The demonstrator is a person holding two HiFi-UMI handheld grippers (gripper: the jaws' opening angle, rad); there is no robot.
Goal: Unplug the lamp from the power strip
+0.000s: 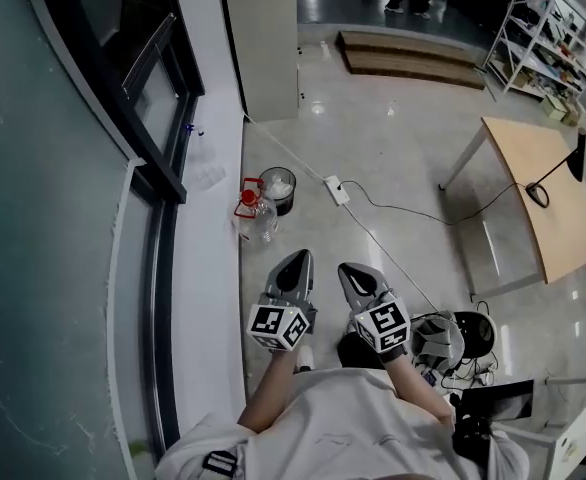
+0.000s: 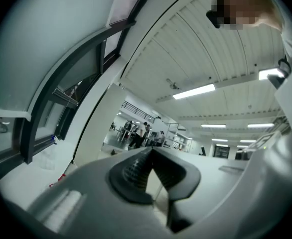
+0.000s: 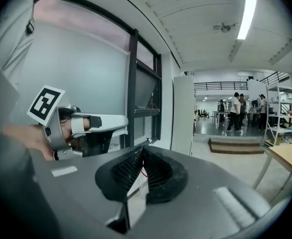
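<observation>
A white power strip [image 1: 336, 189] lies on the grey floor well ahead of me. A white cable runs from it up-left along the wall, and a thin black cord [image 1: 413, 215] leads right to the wooden table [image 1: 533, 198]. The black desk lamp [image 1: 563, 166] stands on that table. My left gripper [image 1: 298, 256] and right gripper [image 1: 349, 268] are held side by side close to my body, far short of the strip. Both are shut with nothing between the jaws; the pads meet in the left gripper view [image 2: 151, 151] and the right gripper view [image 3: 143, 149].
A clear bottle with a red cap [image 1: 258, 216] and a small black bin [image 1: 278, 188] stand by the window wall [image 1: 73, 218], left of the strip. A black stool with cables [image 1: 463, 340] sits at my right. Farther off are a wooden platform [image 1: 413, 58] and shelving [image 1: 548, 38].
</observation>
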